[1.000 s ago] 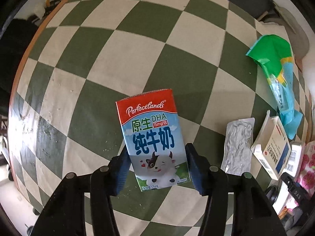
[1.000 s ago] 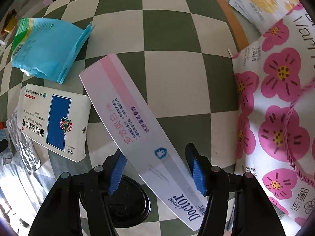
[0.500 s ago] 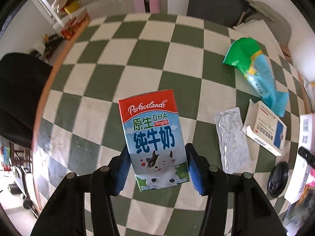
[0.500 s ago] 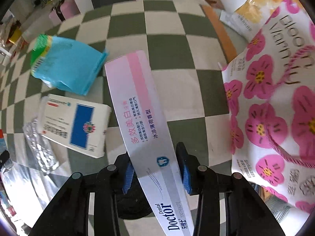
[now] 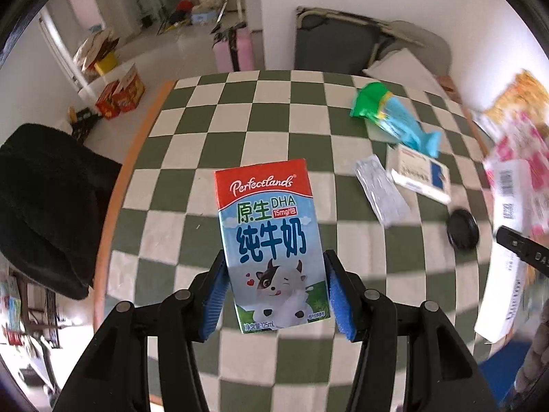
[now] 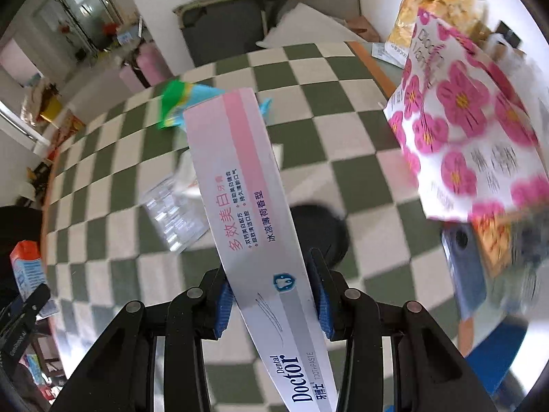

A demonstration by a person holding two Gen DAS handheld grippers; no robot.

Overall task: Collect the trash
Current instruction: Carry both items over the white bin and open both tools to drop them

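Both claws have been rising off the checkered surface [image 5: 274, 130]. Left wrist view: left claw [image 5: 274, 292] is clamping the milk carton [image 5: 271, 243] aloft, open cloth stretching toward the orange left edge. Right wrist view: right claw [image 6: 272, 295] is gripping the toothpaste box [image 6: 250, 206], flowered bag [image 6: 473, 130] crowding the right edge.
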